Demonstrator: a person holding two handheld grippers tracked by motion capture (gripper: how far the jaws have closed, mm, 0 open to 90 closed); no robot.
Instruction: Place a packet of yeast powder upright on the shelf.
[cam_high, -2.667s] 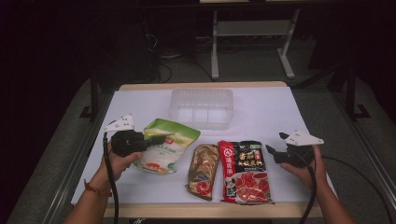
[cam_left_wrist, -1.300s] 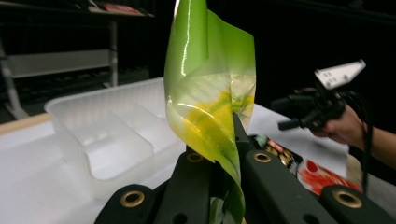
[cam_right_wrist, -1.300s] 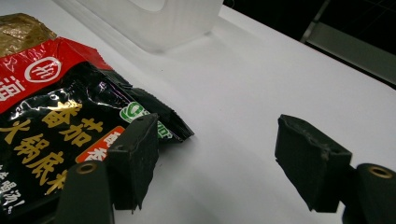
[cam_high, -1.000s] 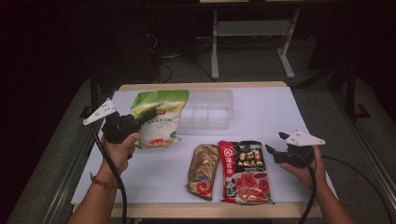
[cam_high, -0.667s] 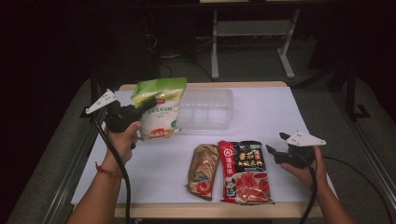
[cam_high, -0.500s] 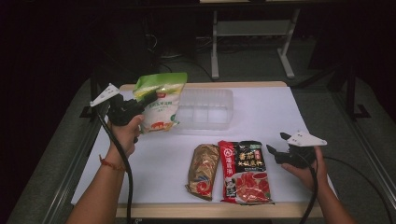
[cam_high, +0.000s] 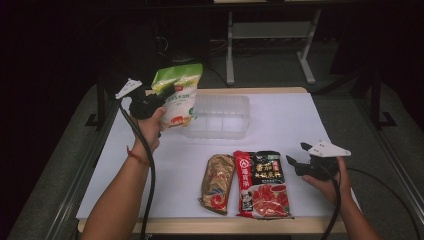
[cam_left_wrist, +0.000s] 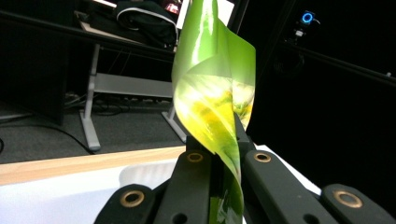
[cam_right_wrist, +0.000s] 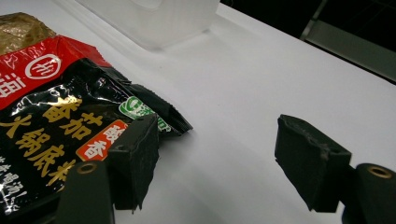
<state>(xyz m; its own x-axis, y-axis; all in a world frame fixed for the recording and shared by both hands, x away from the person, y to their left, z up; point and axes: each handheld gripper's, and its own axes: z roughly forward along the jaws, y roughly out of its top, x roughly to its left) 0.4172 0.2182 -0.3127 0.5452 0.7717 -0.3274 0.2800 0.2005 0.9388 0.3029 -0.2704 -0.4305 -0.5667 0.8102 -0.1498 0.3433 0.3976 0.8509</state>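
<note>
The right gripper (cam_right_wrist: 212, 163) sits low over the white table (cam_right_wrist: 261, 79) with its two black jaws wide apart and nothing between them. A red and black packet (cam_right_wrist: 60, 109) lies flat on the table, and one jaw is just in front of its corner. A gold packet (cam_right_wrist: 21, 30) lies right behind the red and black packet. A clear plastic box (cam_right_wrist: 159, 18) stands farther back from it

White table (cam_high: 300, 125), clear bin (cam_high: 220, 116), two packets (cam_high: 262, 184)
</note>
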